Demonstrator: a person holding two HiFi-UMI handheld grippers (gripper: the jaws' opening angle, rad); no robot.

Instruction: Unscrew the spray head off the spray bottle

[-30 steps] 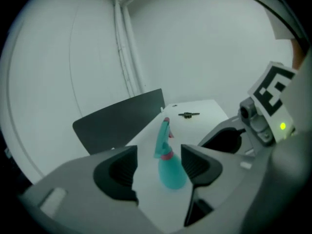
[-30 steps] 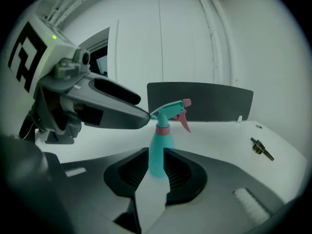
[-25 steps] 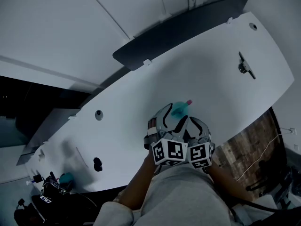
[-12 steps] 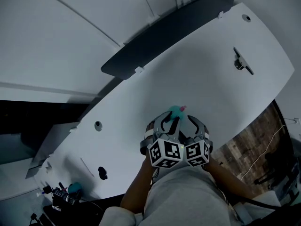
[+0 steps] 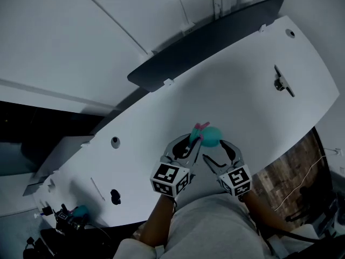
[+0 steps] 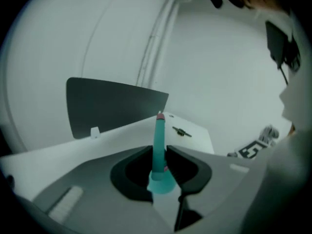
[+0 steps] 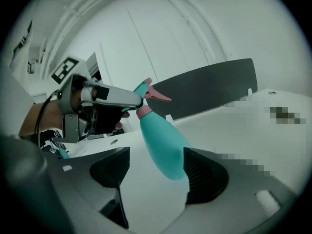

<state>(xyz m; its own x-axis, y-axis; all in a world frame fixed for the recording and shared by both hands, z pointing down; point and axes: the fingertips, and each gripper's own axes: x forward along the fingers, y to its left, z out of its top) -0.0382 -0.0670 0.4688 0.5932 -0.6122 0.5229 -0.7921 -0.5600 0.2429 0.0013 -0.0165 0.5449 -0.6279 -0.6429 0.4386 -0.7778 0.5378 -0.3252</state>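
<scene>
Both busy: left gripper [image 5: 194,140], just closing, pinches spray head [image 6: 159,140]; right gripper [image 7: 156,155], just opening, straddles bottle [image 5: 212,136].

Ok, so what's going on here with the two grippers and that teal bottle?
A person is working a teal spray bottle above a white table with two handheld grippers. The left gripper has just closed on the spray head. The right gripper has just been opening: the bottle's body sits between its jaws, against one pad and clear of the other. The head looks still attached, so the unscrewing isn't finished.
</scene>
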